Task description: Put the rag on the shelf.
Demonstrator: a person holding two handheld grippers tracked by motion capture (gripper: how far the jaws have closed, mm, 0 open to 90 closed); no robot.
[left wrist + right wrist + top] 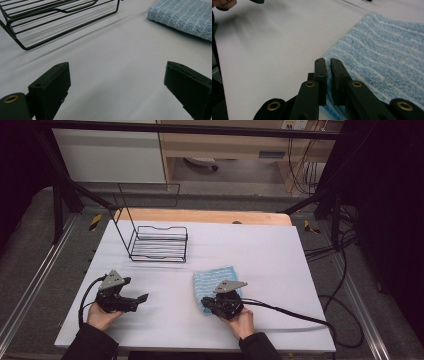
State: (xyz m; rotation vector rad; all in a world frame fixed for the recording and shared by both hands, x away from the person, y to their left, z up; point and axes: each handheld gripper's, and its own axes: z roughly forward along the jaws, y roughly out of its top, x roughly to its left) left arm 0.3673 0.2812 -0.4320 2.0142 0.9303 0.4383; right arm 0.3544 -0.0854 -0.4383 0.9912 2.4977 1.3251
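Your right gripper (206,303) sat near the bench's (280,270) front edge, right of the middle, its jaws pressed almost together on the near left corner of the blue towel (215,279); in the right gripper view a thin edge of the cloth (387,60) lay between the pads. The towel lay folded flat, right of the bench's middle. Your left gripper (142,298) hovered near the front left corner, jaws spread wide over bare bench, holding nothing. The black wire basket (159,243) stood toward the far left corner with its tall handle raised, and nothing lay in it.
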